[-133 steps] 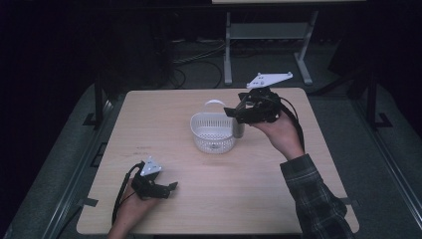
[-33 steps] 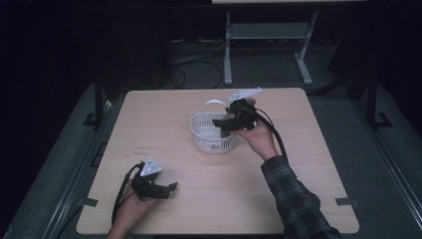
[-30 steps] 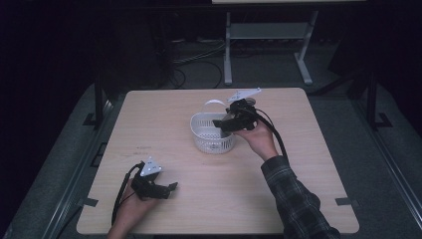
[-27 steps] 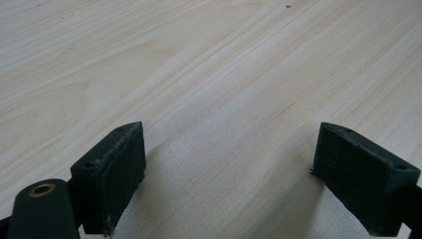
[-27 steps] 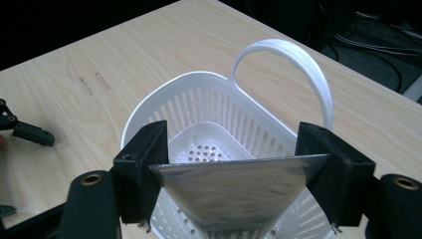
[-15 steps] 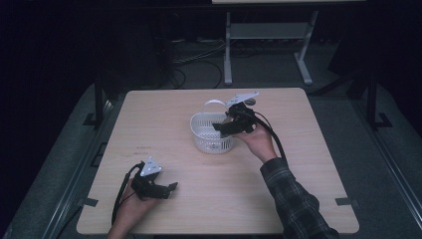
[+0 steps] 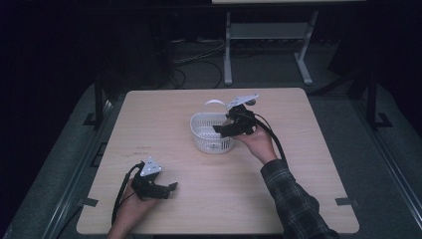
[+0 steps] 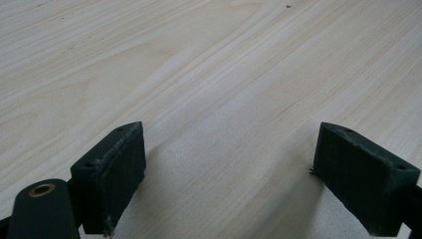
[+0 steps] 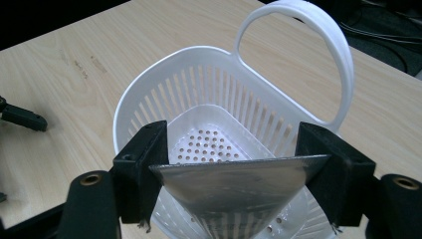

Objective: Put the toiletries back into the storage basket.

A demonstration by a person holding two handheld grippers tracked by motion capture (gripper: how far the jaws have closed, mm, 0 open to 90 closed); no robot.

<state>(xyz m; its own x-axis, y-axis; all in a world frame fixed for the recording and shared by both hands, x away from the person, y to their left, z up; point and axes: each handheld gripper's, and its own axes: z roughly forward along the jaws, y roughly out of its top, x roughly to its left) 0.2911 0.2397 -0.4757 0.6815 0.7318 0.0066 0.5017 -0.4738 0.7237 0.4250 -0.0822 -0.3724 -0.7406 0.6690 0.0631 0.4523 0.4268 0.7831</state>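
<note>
At the near left of the wooden table (image 7: 308,164), the left gripper (image 7: 166,187) is rested with jaws spread wide, nothing between them. Right of centre, a thin grey metal piece (image 9: 239,186) is clamped in the right gripper (image 9: 239,174) just above the white basket (image 7: 211,132) — carried there, it seems, not yet released inside.

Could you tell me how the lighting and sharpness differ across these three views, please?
High view: dim, surroundings nearly black, only the table lit. Left gripper view: bright, wood grain sharp, soft shadow between the tongs. Right gripper view: basket crisp, the grey metal piece close and duller.
</note>
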